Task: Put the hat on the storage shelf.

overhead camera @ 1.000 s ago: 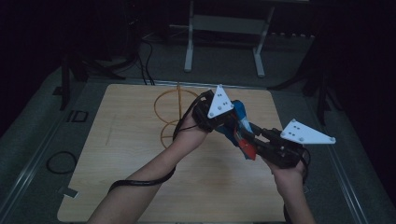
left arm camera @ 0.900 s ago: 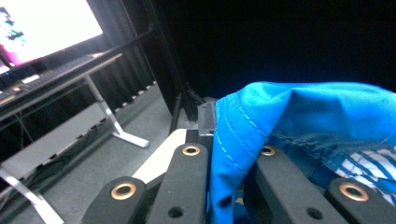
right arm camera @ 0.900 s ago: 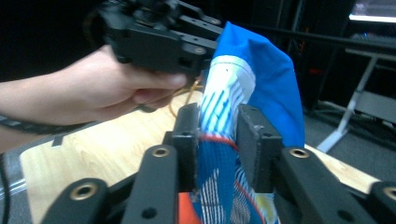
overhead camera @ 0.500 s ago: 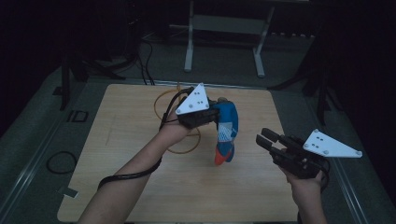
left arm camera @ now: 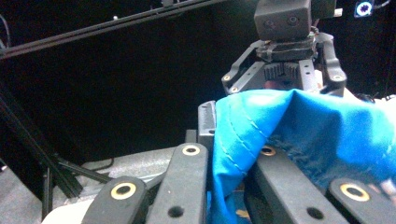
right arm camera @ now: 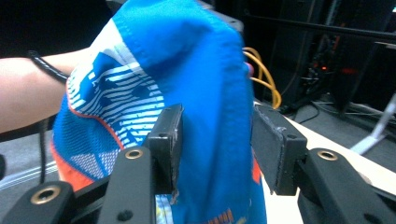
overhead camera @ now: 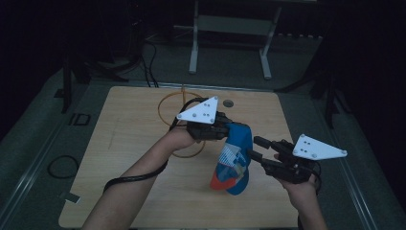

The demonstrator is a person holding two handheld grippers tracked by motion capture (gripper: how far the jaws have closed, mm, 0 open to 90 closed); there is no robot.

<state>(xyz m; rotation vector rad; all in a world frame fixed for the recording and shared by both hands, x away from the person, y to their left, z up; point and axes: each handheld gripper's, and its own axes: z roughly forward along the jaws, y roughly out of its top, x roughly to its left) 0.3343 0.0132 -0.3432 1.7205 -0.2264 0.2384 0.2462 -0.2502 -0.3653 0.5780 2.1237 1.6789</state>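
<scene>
Left gripper [overhead camera: 222, 130] first: from the high view it's clamped on the top edge of the one blue garment [overhead camera: 233, 160], which hangs off it over the wooden table [overhead camera: 134, 143]. Compared with a second ago, the cloth has come off my right side and now dangles from the left alone, with the right gripper [overhead camera: 256, 147] pulled away and then brought back in beside it. There's also one yellow cable loop [overhead camera: 168, 106] lying on the table behind. Left gripper view: jaws pinched tight together on a fold of blue fabric [left arm camera: 299, 126], and I can see the other gripper [left arm camera: 285, 51] facing me just past it. Right gripper view: its jaws have just been opening, and the cloth [right arm camera: 196, 79] hangs between the pads [right arm camera: 170, 140] without them pressing on it. So I reckon I'm lining up a fresh grab lower down, probably to spread or fold it. Count: two grippers, one garment, one cable.
</scene>
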